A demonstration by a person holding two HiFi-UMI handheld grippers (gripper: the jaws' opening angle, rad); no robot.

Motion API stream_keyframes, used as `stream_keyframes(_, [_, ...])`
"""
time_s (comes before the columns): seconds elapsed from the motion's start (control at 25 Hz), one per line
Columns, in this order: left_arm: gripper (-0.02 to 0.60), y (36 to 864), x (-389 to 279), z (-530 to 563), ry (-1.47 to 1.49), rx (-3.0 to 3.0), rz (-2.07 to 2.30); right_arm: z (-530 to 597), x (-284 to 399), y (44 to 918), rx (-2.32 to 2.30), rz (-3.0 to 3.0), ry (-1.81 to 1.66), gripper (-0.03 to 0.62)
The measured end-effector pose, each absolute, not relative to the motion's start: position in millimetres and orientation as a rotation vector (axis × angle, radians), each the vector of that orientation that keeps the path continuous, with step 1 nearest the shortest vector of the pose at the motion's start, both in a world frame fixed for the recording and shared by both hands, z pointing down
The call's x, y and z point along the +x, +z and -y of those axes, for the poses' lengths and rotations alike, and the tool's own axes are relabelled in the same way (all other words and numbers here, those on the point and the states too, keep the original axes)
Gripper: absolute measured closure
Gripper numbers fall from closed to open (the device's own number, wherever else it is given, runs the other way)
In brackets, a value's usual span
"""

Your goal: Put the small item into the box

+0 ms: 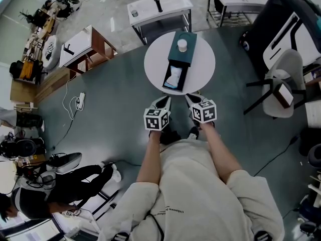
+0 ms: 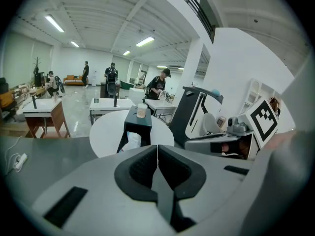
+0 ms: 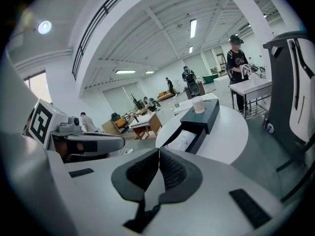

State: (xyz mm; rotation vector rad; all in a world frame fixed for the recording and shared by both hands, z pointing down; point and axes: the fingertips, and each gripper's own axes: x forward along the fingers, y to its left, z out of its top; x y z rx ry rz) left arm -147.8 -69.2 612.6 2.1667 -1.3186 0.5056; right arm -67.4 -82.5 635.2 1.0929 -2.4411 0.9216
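Observation:
A dark teal box (image 1: 181, 54) lies on the round white table (image 1: 203, 67), its drawer pulled out toward me with white paper (image 1: 174, 78) inside. The small item, a white ribbed cup (image 1: 182, 45), stands on the box's lid. Both grippers hover side by side just short of the table's near edge. My left gripper (image 1: 163, 101) is shut with nothing between its pads, and my right gripper (image 1: 192, 98) is shut and empty too. In the left gripper view the left gripper (image 2: 157, 151) faces the box (image 2: 138, 123) and cup (image 2: 142, 110). In the right gripper view the right gripper (image 3: 159, 154) faces the box (image 3: 203, 116) and cup (image 3: 198, 104).
A white chair (image 1: 283, 82) and a dark standing unit (image 1: 286, 19) are at the right. White tables (image 1: 160, 4) stand behind the round table, a wooden desk (image 1: 85, 46) to the left. A power strip (image 1: 80, 100) lies on the floor. A person (image 1: 60, 185) sits at lower left.

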Motion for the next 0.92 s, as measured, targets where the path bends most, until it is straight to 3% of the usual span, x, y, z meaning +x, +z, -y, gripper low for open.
stream_keyframes(0.92, [0.56, 612.0, -144.3, 69.6, 0.503, 2.166, 1.323, 80.8, -66.4, 637.7, 1.056, 2.441, 0.906, 0.559])
